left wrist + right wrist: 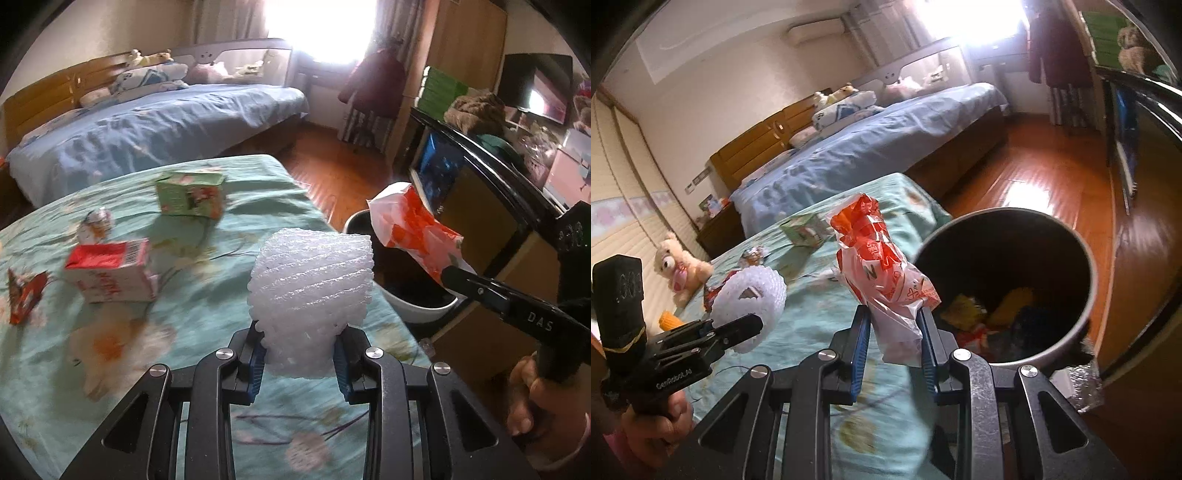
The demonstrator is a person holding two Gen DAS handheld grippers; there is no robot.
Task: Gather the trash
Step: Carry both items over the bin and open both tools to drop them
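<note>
While clamped, foam net between left gripper fingers

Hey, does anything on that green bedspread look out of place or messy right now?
Yes. Litter lies on the teal floral bedspread: a torn-open red-and-white carton, a tilted green carton, a crumpled red wrapper and a small crushed packet. Nothing looks spilled.

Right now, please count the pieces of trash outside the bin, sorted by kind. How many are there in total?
Cartons: 2, green carton and red-and-white carton, both on the bed cover.
Wrappers on the cover: 2, small crumpled wrapper and red wrapper.
Foam net: 1, in the left gripper.
Plastic bag: 1, in the right gripper.
Total: 6
</note>
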